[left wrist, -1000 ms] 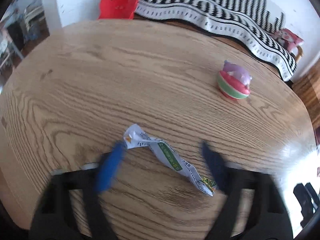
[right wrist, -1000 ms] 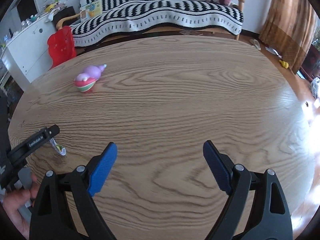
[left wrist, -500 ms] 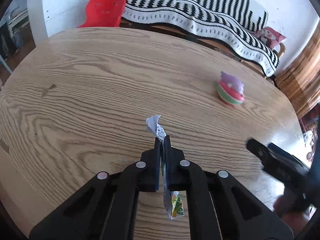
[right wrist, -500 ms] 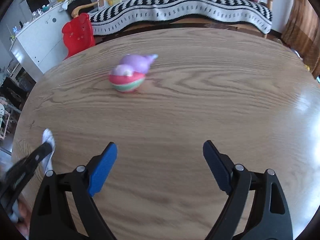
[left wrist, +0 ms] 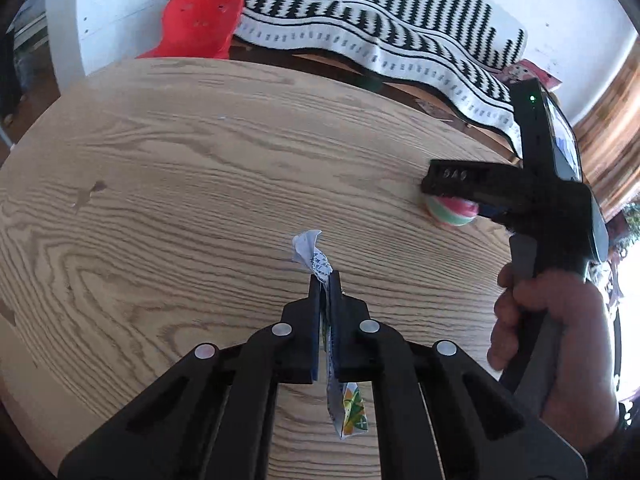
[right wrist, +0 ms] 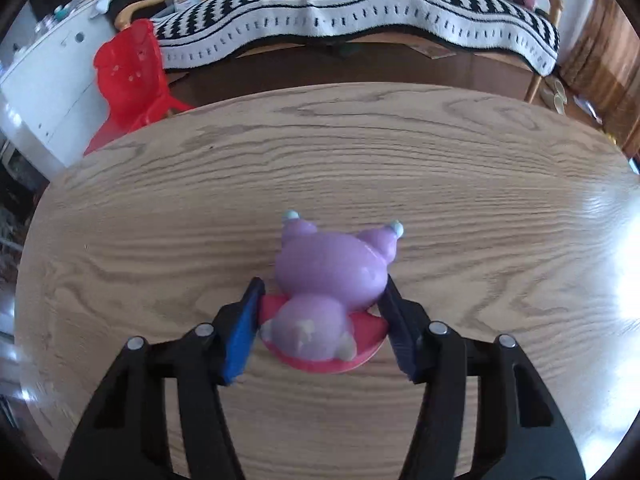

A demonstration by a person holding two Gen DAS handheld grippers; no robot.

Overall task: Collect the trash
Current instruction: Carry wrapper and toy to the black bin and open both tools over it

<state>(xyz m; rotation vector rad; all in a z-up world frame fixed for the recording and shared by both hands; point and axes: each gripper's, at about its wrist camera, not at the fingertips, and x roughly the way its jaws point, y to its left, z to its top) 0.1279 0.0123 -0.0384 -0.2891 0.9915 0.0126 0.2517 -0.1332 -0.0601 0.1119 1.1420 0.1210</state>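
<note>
The main risk sits with the right tool (right wrist: 320, 320): its jaws have just been closing around the purple and red toy (right wrist: 326, 280), and the 2 blue pads appear to touch the red base at each side, low on a rounded, glossy body. A grip that low on a curved surface could let the toy roll or squirt out forward when lifted, especially if the pads have only met it and not yet pressed firmly. The toy sits on the desk (right wrist: 160, 208), roughly at its middle, head pointing away from the camera. The second risk is the crumpled wrapper (left wrist: 316, 256), clamped edge-on in the left tool (left wrist: 326, 280), whose jaws are pressed together on it; one end pokes out past the tips and the printed end dangles below, so a thin, slick strip like this could slide free on a quick swing. No bin shows in either view, so where both things must go cannot be told. The left tool is angled steeply down, clear of the desk surface. In the left view the person's hand (left wrist: 556, 344) grips the right tool's handle at the right edge, holding it pitched down over the toy, just beside the left tool's reach, so the 2 could bump if either swings across.
</note>
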